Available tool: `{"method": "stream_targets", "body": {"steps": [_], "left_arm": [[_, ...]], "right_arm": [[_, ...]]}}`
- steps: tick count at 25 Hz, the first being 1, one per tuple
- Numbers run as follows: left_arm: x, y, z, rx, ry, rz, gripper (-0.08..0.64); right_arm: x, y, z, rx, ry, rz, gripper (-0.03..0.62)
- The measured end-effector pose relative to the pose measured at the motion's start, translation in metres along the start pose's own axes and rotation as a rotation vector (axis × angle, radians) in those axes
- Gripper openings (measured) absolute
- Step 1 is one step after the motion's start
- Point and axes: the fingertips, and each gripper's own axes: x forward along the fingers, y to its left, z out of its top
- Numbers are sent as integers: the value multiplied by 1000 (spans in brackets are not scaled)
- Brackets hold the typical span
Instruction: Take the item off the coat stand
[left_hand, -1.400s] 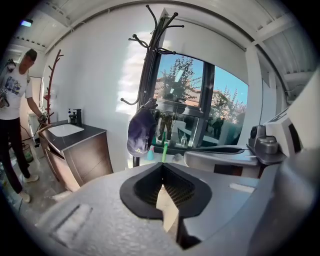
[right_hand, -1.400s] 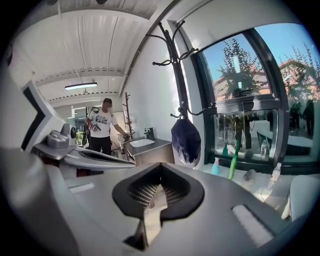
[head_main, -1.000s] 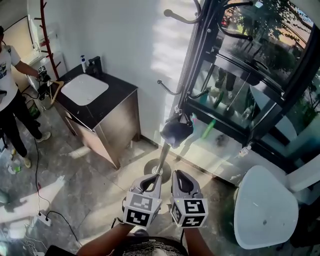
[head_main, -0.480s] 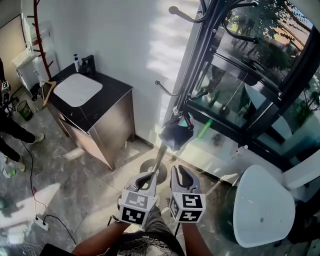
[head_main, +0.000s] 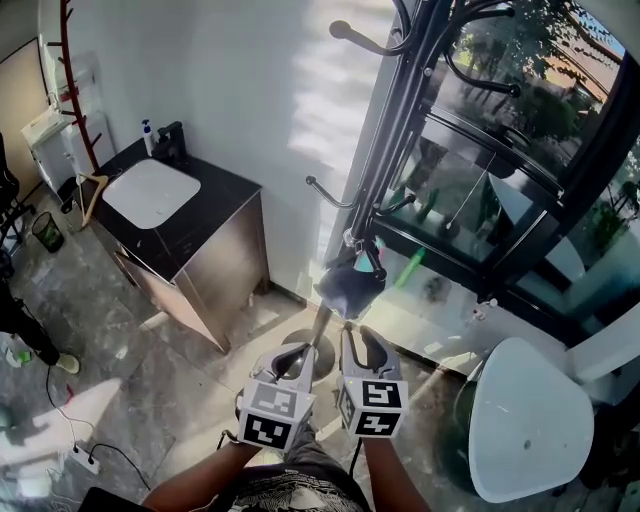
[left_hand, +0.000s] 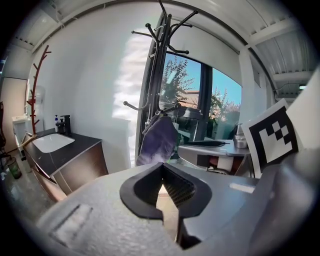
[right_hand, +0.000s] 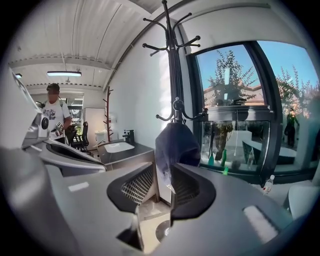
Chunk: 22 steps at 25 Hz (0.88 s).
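1. Left gripper (head_main: 296, 353): the jaws are together with nothing between them. It sits at 6 o'clock of the target and short of it. While closed, it cannot steady anything.

2. Target: the dark blue soft cloth item (head_main: 350, 285) hangs from a low curved hook on the black metal coat stand (head_main: 383, 150). It is at 12 o'clock from both grippers, close against the pole.

3. Right gripper (head_main: 361, 342): the jaws are opening and grip nothing. The cloth lines up with the gap but lies beyond the tips.

Hazards:
- If you close too early, you pinch only a loose fold, which will likely slip.
- If you reach too deep, you may clamp the pole along with the cloth.
- If you pull straight back toward 6 o'clock, the item may snag on the upturned hook. That could rock the stand toward the glass at 2 o'clock. Lift first.
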Motion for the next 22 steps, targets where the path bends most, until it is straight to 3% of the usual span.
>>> {"method": "stream_targets", "body": {"steps": [9,22], "left_arm": [[29,15,11,4,8,3,1],[62,38,17,-19,27,7,2]], "right_arm": [[35,-13,-1,7,23,-10,154],[82,-19,-6,16,72,0,156]]}}
